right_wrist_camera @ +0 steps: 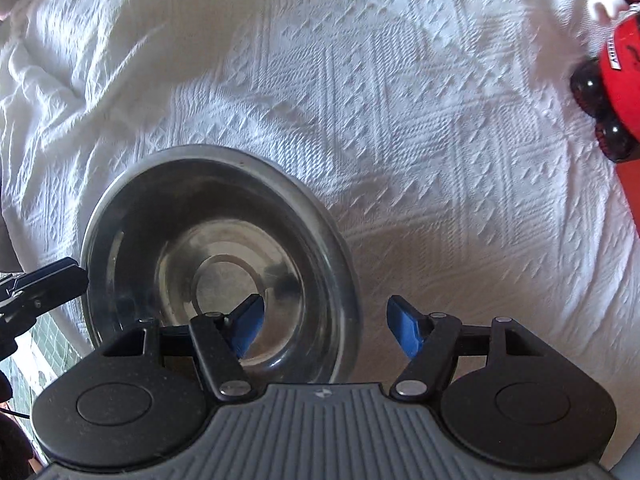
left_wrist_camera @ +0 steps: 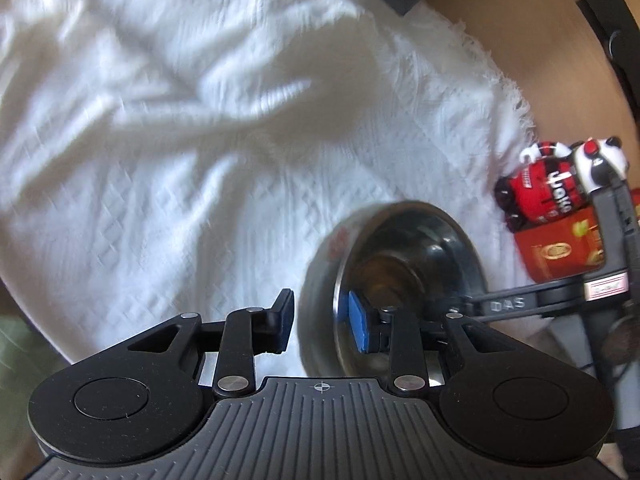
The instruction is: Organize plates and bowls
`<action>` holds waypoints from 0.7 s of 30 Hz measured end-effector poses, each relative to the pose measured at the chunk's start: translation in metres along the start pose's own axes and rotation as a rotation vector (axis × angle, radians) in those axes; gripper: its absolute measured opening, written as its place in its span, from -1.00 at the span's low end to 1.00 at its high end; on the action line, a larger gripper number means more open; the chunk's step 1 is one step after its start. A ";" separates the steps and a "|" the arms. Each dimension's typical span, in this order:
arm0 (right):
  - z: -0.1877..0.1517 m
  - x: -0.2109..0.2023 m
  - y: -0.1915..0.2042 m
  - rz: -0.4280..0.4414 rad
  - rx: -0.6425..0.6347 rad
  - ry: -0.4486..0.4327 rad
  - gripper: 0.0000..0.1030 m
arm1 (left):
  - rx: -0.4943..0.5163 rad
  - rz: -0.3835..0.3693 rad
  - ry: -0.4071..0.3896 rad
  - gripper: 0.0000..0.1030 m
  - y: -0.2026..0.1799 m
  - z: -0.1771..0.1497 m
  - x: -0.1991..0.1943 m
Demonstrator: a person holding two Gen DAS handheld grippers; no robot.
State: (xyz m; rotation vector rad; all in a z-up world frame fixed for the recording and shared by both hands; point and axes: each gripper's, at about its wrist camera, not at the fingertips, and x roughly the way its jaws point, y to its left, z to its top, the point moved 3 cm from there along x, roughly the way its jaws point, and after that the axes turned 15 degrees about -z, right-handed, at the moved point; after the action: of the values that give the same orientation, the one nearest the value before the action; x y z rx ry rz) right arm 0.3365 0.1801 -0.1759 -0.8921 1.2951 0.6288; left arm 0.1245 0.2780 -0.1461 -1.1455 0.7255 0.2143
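A steel bowl (left_wrist_camera: 420, 248) sits open side up on the white cloth, seen from straight above in the right wrist view (right_wrist_camera: 224, 240). My left gripper (left_wrist_camera: 322, 322) straddles the bowl's near rim, one blue pad inside and one finger outside. Its pads stand clear of the wall, so it is open. My right gripper (right_wrist_camera: 326, 330) straddles the opposite rim the same way, with its left pad (right_wrist_camera: 248, 328) over the bowl's inside and its right pad (right_wrist_camera: 404, 332) outside. It is open too, not pressing on the metal. No plates are in view.
A white woven cloth (right_wrist_camera: 400, 120) covers the surface, rumpled toward the far left. A red toy car (left_wrist_camera: 540, 192) with a panda figure (left_wrist_camera: 608, 152) lies on a red box (left_wrist_camera: 560, 248) at the right. Bare brown surface (left_wrist_camera: 540, 40) shows beyond the cloth's fringe.
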 end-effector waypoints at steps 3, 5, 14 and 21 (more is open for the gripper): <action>0.001 0.002 0.006 0.004 -0.018 0.006 0.35 | -0.065 -0.047 0.012 -0.46 0.009 -0.005 0.004; 0.000 0.004 0.010 0.010 -0.028 0.012 0.35 | -0.053 -0.031 0.007 -0.55 0.009 -0.008 0.006; -0.004 0.009 0.020 0.033 -0.026 0.028 0.35 | 0.056 0.053 -0.045 -0.48 -0.016 -0.010 -0.008; -0.004 0.010 0.018 0.036 -0.018 0.017 0.35 | 0.045 0.079 -0.020 -0.44 -0.010 -0.007 -0.003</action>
State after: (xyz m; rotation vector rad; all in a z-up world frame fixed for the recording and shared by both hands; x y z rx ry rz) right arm 0.3217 0.1851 -0.1897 -0.8921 1.3249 0.6627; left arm 0.1249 0.2680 -0.1382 -1.0713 0.7554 0.2742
